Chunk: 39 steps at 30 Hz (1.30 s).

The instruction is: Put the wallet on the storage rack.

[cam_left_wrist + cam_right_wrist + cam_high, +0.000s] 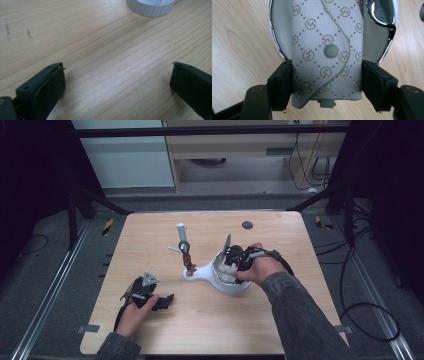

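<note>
A grey key pouch (327, 50) with a printed logo pattern and a snap button is clamped between the jaws of my right gripper (327, 85). It hangs over a white dish with a chrome rim (278, 47). In the high view my right gripper (226, 266) is over that dish (220, 282) at the table's middle right. The dish belongs to a white stand whose post (181, 232) carries a ring with a small brown fob (187, 261). My left gripper (165, 301) rests at the front left, open and holding nothing (117, 80).
The wooden table (280, 320) carries a small dark round mark (247, 225) near its far edge. The stand's ribbed white base (150, 7) lies ahead of the left gripper. Cables trail on the floor to the right.
</note>
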Motion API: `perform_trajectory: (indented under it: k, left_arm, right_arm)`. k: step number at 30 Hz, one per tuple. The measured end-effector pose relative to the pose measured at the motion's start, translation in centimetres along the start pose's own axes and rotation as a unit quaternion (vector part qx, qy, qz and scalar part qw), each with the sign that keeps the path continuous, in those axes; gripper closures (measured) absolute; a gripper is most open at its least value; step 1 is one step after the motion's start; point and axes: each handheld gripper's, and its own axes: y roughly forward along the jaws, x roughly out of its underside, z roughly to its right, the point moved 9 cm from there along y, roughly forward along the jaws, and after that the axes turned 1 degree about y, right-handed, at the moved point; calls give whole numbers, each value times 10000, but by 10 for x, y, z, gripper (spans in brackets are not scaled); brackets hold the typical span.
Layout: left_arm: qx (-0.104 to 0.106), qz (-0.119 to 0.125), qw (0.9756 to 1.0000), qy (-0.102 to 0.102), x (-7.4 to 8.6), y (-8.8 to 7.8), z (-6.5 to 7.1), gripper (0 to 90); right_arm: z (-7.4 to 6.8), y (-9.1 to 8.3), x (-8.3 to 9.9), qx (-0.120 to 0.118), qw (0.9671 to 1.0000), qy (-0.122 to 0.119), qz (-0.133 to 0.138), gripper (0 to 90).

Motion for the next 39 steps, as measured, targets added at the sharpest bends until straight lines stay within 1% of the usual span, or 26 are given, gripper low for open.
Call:
perform_trajectory:
  k: [13, 16, 18, 21, 25, 26, 27, 28, 29, 31, 32, 33, 35, 37, 39]
  left_arm:
    - [8, 1, 10000, 2, 0, 0, 0, 0]
    - [10, 2, 10000, 2, 0, 0, 0, 0]
    - [10, -1, 10000, 4, 0, 0, 0, 0]
    - [11, 1, 10000, 6, 0, 0, 0, 0]
    - [12, 1, 10000, 4, 0, 0, 0, 0]
    - [12, 2, 10000, 5, 0, 0, 0, 0]
    - [11, 2, 10000, 7, 0, 0, 0, 0]
    - [11, 2, 10000, 7, 0, 0, 0, 0]
    - [12, -2, 10000, 8, 0, 0, 0, 0]
    - [14, -1, 10000, 9, 0, 0, 1, 0]
    - [14, -1, 10000, 9, 0, 0, 1, 0]
    - [14, -1, 10000, 9, 0, 0, 1, 0]
    - [15, -1, 10000, 10, 0, 0, 1, 0]
    - [13, 0, 10000, 11, 0, 0, 1, 0]
    - [13, 1, 10000, 11, 0, 0, 1, 0]
  right_arm:
    - [-3, 3, -6, -34, 10000, -23, 18, 305]
    - [-2, 4, -7, -28, 10000, -60, 25, 305]
    - [-3, 4, -8, -40, 10000, -15, 21, 305]
    - [-2, 4, -9, -42, 10000, -27, 18, 305]
    - [-1, 6, -10, -49, 10000, 31, 47, 298]
    - [-1, 6, -11, -47, 10000, 28, 72, 290]
    - [-1, 5, -13, -34, 9999, 70, 131, 262]
    - [1, 4, -14, 9, 9998, 80, 197, 214]
    - [1, 2, -15, 24, 9996, 158, 222, 199]
    - [0, -3, -16, 14, 9993, 200, 312, 198]
    - [0, -3, -16, 14, 9993, 200, 312, 198]
    - [0, -7, -16, 22, 9990, 221, 395, 203]
    - [0, -9, -14, 37, 9989, 242, 393, 203]
    - [0, -10, -14, 57, 9988, 209, 432, 204]
    - [0, -11, -13, 55, 9987, 260, 441, 205]
